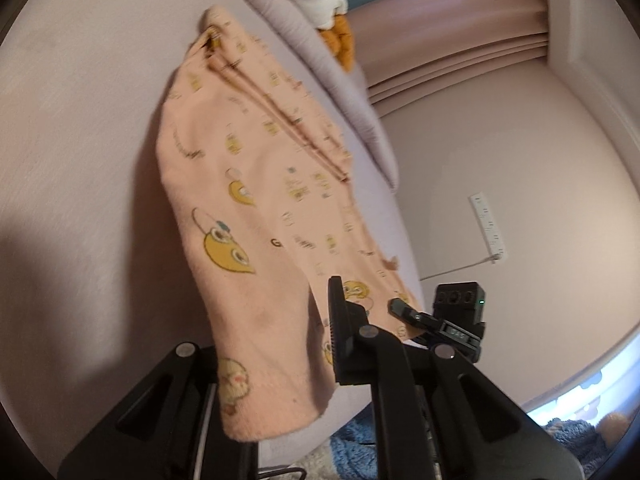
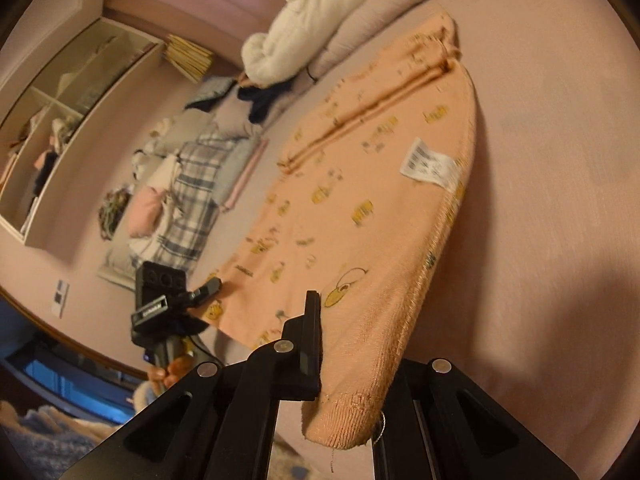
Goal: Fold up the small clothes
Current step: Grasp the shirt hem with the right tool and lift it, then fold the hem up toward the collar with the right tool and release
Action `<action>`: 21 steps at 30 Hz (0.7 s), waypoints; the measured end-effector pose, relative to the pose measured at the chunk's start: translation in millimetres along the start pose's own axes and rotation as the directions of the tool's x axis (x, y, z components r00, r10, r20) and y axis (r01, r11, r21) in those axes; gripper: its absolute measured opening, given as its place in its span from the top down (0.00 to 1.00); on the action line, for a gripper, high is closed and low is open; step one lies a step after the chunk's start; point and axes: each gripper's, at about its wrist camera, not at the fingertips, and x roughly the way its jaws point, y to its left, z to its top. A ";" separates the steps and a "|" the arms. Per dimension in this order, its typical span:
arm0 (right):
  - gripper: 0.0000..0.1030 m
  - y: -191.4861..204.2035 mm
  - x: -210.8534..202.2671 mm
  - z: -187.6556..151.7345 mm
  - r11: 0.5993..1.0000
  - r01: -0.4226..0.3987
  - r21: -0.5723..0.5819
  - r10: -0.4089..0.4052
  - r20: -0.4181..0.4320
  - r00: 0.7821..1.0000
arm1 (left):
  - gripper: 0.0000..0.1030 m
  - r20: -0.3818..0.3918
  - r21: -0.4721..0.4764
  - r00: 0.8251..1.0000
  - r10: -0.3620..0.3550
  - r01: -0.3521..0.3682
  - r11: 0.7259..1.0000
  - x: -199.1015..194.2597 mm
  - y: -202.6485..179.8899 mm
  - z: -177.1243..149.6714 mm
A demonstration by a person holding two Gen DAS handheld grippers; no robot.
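Left wrist view: left tongs (image 1: 280,364) pinch the peach printed garment (image 1: 256,200) at its near hem; right tongs (image 2: 348,364) pinch the other corner. It stretches away over the bed (image 2: 560,200), apparently partway through its first fold.

We saw dim, warm pinkish light; soft shadows at the frame sides; perhaps motion blur; fisheye-bent edges.

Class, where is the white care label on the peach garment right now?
In the right wrist view, the care label lies on the peach garment, near its right edge.
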 end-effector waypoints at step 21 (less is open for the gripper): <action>0.94 20.4 16.6 80.1 0.992 -0.053 -0.116 0.070 0.152 0.986 | 0.91 0.108 0.029 0.986 -0.130 0.128 0.991 9.0 -7.3 78.4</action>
